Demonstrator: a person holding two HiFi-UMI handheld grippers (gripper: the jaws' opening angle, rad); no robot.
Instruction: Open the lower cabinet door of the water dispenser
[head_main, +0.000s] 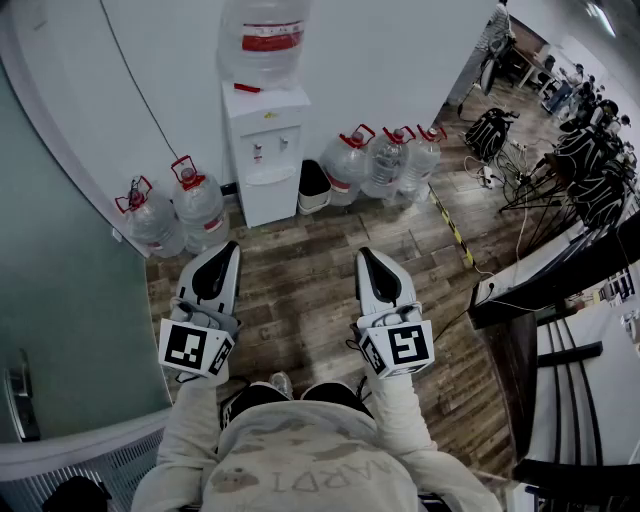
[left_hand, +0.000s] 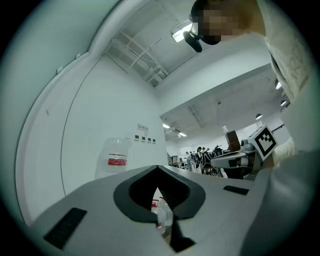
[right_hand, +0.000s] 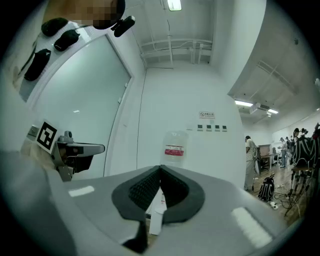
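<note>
Head view: right gripper (head_main: 367, 255) closed, facing water dispenser (head_main: 264, 150).

No print readable; the bottle's red label (head_main: 272, 40) is blurred.

The left arm (head_main: 188, 425) and right arm (head_main: 408, 425) reach forward side by side. The left tongs (head_main: 227, 249) and right tongs (head_main: 366, 256) are held roughly level, apart, both pointing ahead. Each pair of jaws is closed tip to tip, empty.
</note>
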